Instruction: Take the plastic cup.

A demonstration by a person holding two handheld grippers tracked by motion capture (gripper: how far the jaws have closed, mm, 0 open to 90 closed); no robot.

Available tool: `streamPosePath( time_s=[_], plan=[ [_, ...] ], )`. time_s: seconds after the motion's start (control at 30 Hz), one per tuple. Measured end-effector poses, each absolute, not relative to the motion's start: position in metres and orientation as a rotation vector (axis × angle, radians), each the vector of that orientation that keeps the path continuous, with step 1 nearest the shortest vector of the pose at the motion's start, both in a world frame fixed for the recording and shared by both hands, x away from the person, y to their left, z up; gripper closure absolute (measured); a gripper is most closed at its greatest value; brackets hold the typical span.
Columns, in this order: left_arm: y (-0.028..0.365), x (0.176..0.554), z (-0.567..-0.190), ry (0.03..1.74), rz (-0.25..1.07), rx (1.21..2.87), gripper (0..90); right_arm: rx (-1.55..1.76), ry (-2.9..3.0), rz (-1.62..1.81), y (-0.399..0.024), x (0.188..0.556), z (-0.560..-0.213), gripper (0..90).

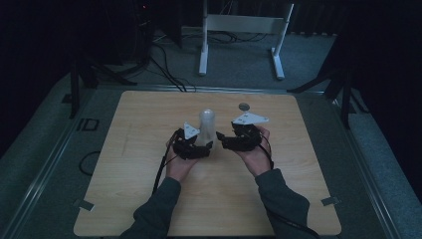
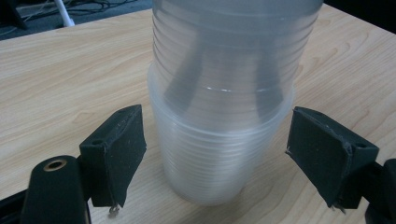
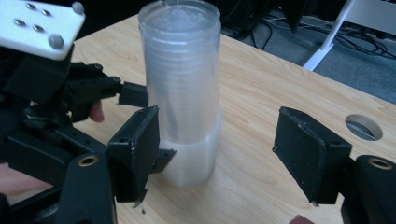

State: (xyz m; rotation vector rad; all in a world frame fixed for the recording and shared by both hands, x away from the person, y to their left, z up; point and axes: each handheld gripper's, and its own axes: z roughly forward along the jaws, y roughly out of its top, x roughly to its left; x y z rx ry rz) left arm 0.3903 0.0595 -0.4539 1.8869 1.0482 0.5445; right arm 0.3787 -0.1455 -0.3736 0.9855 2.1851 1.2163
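Now we see a stack of clear plastic cups standing upside down near the table's middle, our left gripper open around its base without touching, our right gripper open beside it, so next comes closing on it.

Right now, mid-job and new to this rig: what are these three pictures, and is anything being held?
A person at a wooden table holds a two-jaw claw in each hand. One picture looks down from above; the others come from cameras riding on each claw, looking along its black jaws. The left claw has its jaws on either side of a stack of clear plastic cups standing upright on the table, with gaps on both sides, so it grips nothing. The right claw is open too, beside the stack. A round hole lies further back in the tabletop.
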Motion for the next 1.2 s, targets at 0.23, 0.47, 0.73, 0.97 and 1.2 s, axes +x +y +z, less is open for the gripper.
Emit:
streamPosePath(
  time_s=[0.23,0.47,0.73,0.97,1.2],
  plan=[
    [0.056,0.392,-0.457,1.064,0.536,1.878,20.3,0.988,2.193,1.214,-0.136,0.386,-0.374,30.8],
    [0.052,0.393,-0.457,1.072,0.555,1.855,20.3,1.003,2.194,1.229,-0.131,0.393,-0.375,30.8],
    [0.051,0.393,-0.458,1.075,0.572,1.847,21.7,0.999,2.194,1.242,-0.127,0.398,-0.375,30.9],
    [0.051,0.392,-0.459,1.069,0.583,1.845,22.0,0.985,2.197,1.259,-0.122,0.401,-0.374,31.6],
    [0.050,0.392,-0.459,1.063,0.584,1.847,22.1,0.970,2.198,1.271,-0.116,0.403,-0.373,32.8]
  ],
)
